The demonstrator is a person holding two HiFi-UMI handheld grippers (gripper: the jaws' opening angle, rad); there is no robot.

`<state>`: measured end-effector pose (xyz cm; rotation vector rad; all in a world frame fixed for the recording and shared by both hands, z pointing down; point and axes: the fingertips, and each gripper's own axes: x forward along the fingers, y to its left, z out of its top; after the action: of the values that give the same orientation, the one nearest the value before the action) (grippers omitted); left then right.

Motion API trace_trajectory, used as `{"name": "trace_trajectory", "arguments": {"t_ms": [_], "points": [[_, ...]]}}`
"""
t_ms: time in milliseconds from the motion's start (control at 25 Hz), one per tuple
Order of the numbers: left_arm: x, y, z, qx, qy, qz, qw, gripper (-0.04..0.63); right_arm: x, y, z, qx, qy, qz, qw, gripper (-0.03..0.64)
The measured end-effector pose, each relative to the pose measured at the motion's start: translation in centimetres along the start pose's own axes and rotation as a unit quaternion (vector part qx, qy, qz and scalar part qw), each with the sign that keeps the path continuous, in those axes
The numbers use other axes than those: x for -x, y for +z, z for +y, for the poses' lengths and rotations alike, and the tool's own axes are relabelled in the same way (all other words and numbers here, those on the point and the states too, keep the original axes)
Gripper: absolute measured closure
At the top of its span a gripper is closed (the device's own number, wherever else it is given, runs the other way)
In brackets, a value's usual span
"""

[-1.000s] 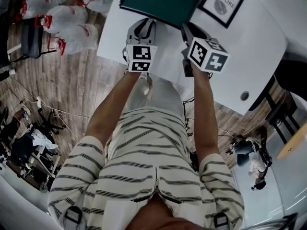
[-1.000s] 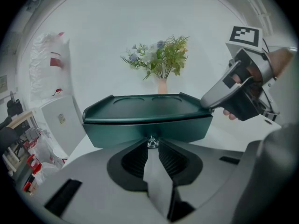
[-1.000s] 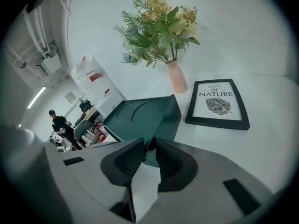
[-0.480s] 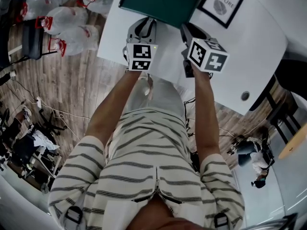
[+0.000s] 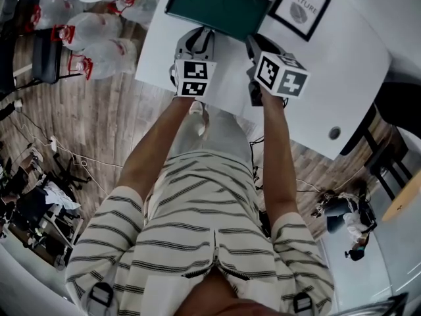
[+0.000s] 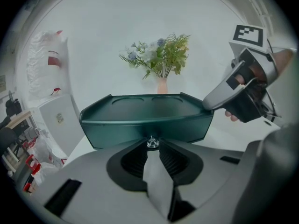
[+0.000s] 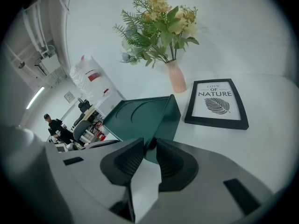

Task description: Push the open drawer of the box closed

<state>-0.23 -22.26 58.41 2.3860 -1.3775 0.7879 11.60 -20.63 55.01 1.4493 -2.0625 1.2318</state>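
Basically nothing has shifted in the last half second. White desk [image 5: 342, 64] carries the dark green plastic box with tray top [image 5: 217, 2] at its far edge, directly ahead of both tongs. Black-framed leaf print [image 5: 302, 8] lies beside the box, pink vase of flowers [image 7: 176, 76] behind it. Left tongs [image 6: 152, 146] are clenched on the small clear drawer knob [image 6: 152, 143], centred on the green drawer front [image 6: 145, 130]. Right tongs [image 7: 149, 146] are clenched with nothing in them, tips at the box's front right corner, same as before. Drawer front looks about flush, so the push seems finished or stalled at the end of its travel.
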Motion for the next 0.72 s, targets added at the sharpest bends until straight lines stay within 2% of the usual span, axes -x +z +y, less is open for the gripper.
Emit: {"name": "trace_trajectory", "arguments": {"t_ms": [200, 400, 720], "points": [[0.9, 0.7, -0.1, 0.002, -0.006, -0.006, 1.0000, 0.511, 0.8, -0.8, 0.2, -0.010, 0.012, -0.007, 1.000, 0.512], [3.0, 1.8, -0.1, -0.007, -0.009, -0.018, 0.9998, 0.511, 3.3, -1.2, 1.1, 0.004, 0.000, -0.032, 0.999, 0.518], [9.2, 4.8, -1.2, 0.001, -0.019, -0.051, 0.9985, 0.540, 8.7, -1.3, 4.8, 0.028, 0.005, -0.084, 0.996, 0.548]]}}
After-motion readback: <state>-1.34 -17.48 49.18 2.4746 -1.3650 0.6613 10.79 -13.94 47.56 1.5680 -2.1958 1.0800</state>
